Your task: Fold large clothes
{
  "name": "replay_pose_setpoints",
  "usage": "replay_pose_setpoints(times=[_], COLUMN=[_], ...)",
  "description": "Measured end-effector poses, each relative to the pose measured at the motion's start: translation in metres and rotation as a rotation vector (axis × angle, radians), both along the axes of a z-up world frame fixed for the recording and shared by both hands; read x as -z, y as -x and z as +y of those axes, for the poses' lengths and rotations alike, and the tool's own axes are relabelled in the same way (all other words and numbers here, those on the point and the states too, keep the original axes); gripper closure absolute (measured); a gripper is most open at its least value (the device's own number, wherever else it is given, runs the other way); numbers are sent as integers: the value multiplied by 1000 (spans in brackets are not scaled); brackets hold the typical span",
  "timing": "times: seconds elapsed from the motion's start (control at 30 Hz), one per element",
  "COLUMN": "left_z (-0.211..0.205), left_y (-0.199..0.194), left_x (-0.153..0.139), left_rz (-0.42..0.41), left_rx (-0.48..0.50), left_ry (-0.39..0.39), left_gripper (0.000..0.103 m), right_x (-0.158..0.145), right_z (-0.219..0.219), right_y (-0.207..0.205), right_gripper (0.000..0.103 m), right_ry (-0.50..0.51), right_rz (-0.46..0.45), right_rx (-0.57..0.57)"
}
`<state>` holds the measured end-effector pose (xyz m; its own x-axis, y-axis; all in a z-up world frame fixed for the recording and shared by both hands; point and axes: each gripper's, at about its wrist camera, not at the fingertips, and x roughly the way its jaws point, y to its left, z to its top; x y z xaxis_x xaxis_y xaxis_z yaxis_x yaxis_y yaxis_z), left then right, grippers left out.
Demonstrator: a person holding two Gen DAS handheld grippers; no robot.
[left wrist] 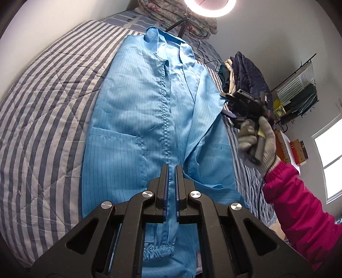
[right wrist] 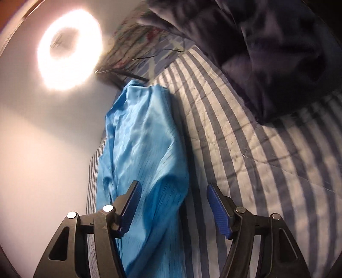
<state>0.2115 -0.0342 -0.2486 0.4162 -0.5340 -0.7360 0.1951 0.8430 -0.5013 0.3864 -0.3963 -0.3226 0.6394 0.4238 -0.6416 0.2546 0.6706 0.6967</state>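
A large light-blue garment point(left wrist: 136, 119) with a front zipper lies spread on the striped bed, collar at the far end. Its right side is folded over toward the middle. My left gripper point(left wrist: 172, 169) hovers over the lower middle of the garment with its jaws nearly closed and nothing between them. My right gripper point(right wrist: 172, 188) is open, and the folded blue garment edge point(right wrist: 145, 149) lies between and beyond its fingers. In the left wrist view the right gripper point(left wrist: 229, 104) is held by a gloved hand at the garment's right edge.
The blue-and-white striped quilt point(left wrist: 42, 107) covers the bed. A pile of dark clothes point(left wrist: 245, 72) sits at the bed's right side, also seen in the right wrist view point(right wrist: 277, 53). A ring light point(left wrist: 210, 6) stands at the bed head by folded bedding point(left wrist: 171, 10).
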Motion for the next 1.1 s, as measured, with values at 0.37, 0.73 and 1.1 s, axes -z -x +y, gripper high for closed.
replay_pose_setpoints(times=[0.37, 0.73, 1.1], left_z=[3, 7, 15], left_y=[-2, 3, 9], left_x=[-3, -12, -23], left_rz=[-2, -14, -30], left_rx=[-2, 5, -2], left_ry=[41, 69, 73], left_gripper=[102, 102, 102], right_x=[-19, -73, -35], right_z=[10, 90, 161], right_y=[-22, -60, -115], right_gripper=[100, 101, 63], right_ry=[51, 228, 288], right_rz=[-49, -118, -26], right_rx=[-54, -197, -283])
